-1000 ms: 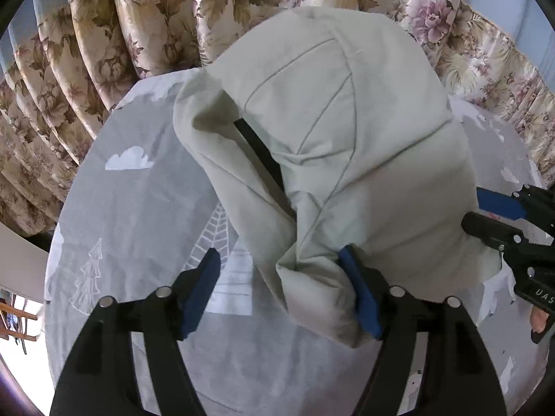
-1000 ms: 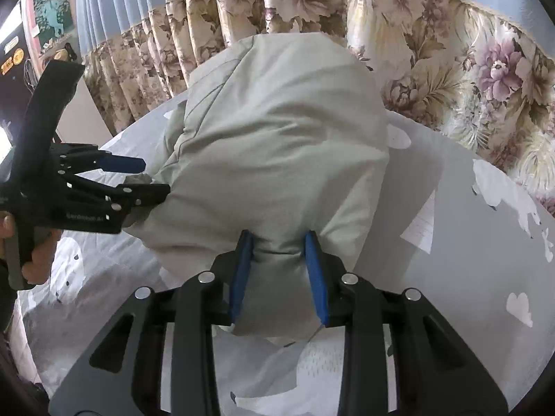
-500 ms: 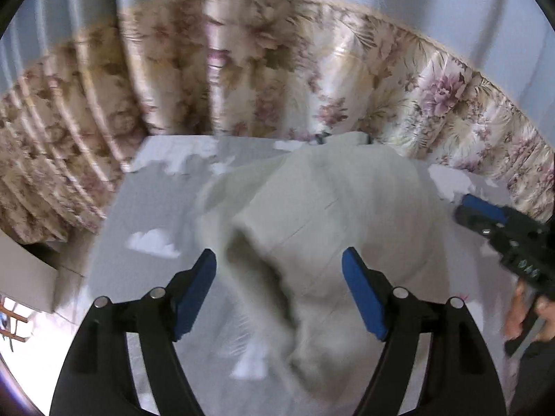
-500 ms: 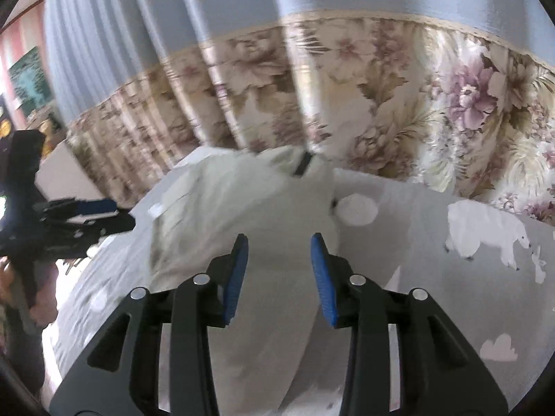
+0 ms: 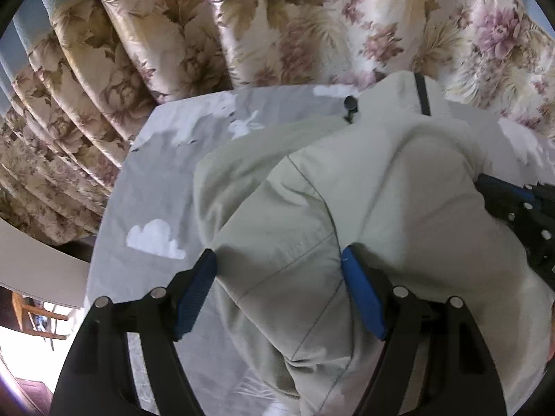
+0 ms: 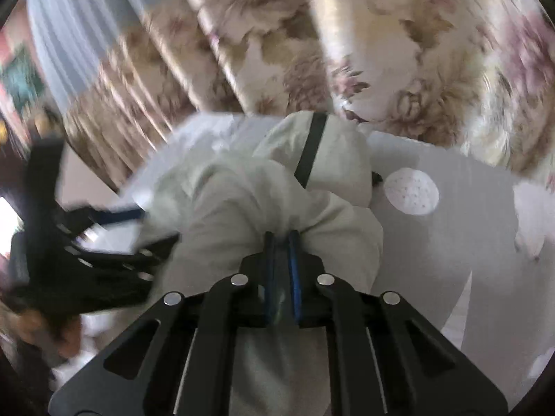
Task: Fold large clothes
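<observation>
A pale grey-green jacket (image 5: 347,187) with a black strap lies bunched on a grey bedsheet (image 5: 152,187). It also shows in the right wrist view (image 6: 249,201). My left gripper (image 5: 279,287) is open, its blue pads wide apart over the jacket's near fold, and holds nothing. My right gripper (image 6: 281,242) is shut on a fold of the jacket. It shows at the right edge of the left wrist view (image 5: 513,201). The left gripper appears blurred at the left of the right wrist view (image 6: 114,222).
The grey sheet (image 6: 451,228) has white cloud and animal prints. Floral curtains (image 5: 242,27) hang close behind the far edge of the bed. A wooden chair (image 5: 31,312) stands off the left side.
The right gripper has closed on a fold of the jacket. Both grippers swung up, then came back down over it. The jacket has dropped from a raised mound into a lower heap.
</observation>
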`<state>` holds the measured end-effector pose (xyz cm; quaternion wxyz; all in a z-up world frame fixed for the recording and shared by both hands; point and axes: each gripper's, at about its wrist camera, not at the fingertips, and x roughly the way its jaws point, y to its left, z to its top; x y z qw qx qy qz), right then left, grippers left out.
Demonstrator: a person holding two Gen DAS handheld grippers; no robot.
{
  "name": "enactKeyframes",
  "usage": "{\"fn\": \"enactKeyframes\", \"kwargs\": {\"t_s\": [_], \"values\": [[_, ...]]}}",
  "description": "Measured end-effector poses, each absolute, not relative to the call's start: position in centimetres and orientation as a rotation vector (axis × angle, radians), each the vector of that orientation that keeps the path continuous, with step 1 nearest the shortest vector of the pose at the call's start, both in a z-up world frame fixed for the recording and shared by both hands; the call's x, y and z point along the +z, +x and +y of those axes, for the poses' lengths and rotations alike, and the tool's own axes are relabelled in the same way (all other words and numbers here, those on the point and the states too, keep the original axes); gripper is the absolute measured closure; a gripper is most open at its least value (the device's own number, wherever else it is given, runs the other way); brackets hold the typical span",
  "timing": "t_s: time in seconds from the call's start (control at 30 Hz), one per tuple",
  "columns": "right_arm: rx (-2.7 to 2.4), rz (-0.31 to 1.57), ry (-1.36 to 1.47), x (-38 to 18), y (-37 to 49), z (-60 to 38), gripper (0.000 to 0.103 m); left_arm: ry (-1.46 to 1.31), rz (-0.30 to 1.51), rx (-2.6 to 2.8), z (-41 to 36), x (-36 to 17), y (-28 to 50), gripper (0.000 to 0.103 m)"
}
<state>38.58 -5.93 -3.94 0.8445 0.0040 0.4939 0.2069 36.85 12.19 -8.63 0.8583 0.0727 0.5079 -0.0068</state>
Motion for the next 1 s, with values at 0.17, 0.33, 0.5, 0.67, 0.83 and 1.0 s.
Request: {"fn": "enactKeyframes", "kwargs": {"t_s": [0.17,0.33,0.5,0.67,0.83,1.0], "values": [[0.445,1.059,-0.004,-4.4,39.0,-7.2,0.103,0.197,1.066,-0.017,11.2,-9.2,37.5,0.026],[0.444,0.964,0.033,0.2,35.8,-8.7,0.096,0.146,1.017,-0.061,12.3,-5.9,35.3,0.028],[0.524,0.924,0.026,2.4,29.5,-9.2,0.085,0.078,0.994,-0.167,12.9,-4.6,30.0,0.028],[0.517,0.957,-0.105,-0.8,26.4,-7.2,0.086,0.137,1.023,-0.142,11.2,-8.6,27.9,0.026],[0.517,0.961,-0.146,-3.3,26.2,-7.1,0.087,0.091,1.047,-0.112,11.9,-10.5,28.8,0.007],[0.553,0.975,-0.016,-2.2,26.9,-8.4,0.086,0.079,1.035,-0.07,12.1,-9.7,28.4,0.006]]}}
